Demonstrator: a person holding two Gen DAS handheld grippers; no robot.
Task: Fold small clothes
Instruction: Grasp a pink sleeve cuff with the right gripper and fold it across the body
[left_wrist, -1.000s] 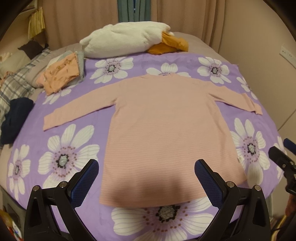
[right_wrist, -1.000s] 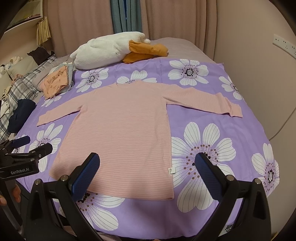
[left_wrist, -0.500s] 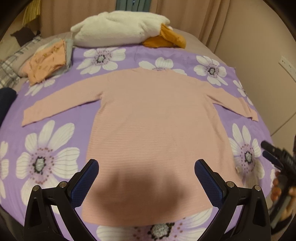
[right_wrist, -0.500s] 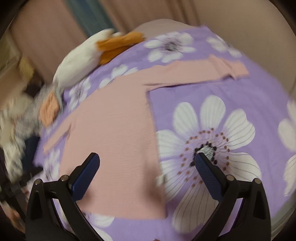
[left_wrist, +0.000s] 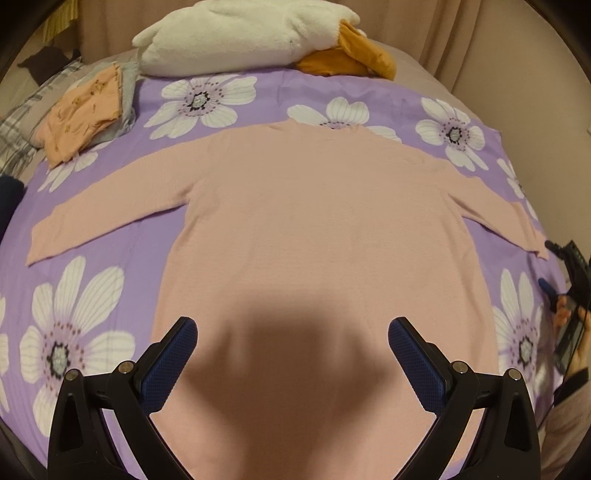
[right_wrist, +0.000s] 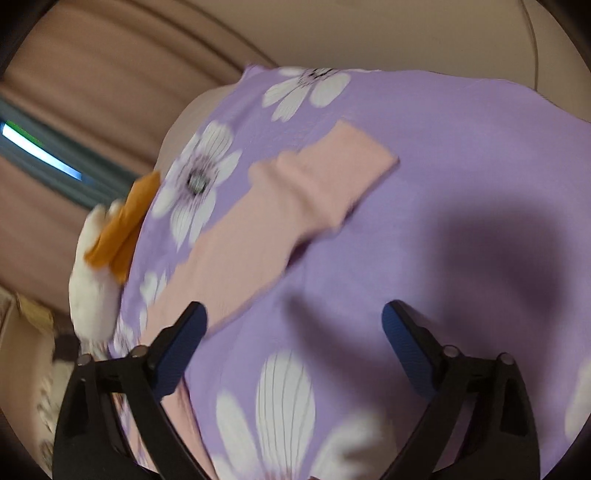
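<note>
We keep both grippers, left gripper (left_wrist: 291, 354) and right gripper (right_wrist: 293, 341), apart and empty. The flat pink long-sleeved knit top (left_wrist: 314, 236) lies on the purple flowered bedcover (left_wrist: 110, 258); its right sleeve (right_wrist: 280, 218) at twelve o'clock may bunch if we pinch the cover too.

Black gripper (left_wrist: 291, 332), blue textured pads (left_wrist: 168, 365)

Left wrist view looks steeply down over the pink top (left_wrist: 314, 229); right view, rolled, shares its sleeve (right_wrist: 295, 206).
</note>
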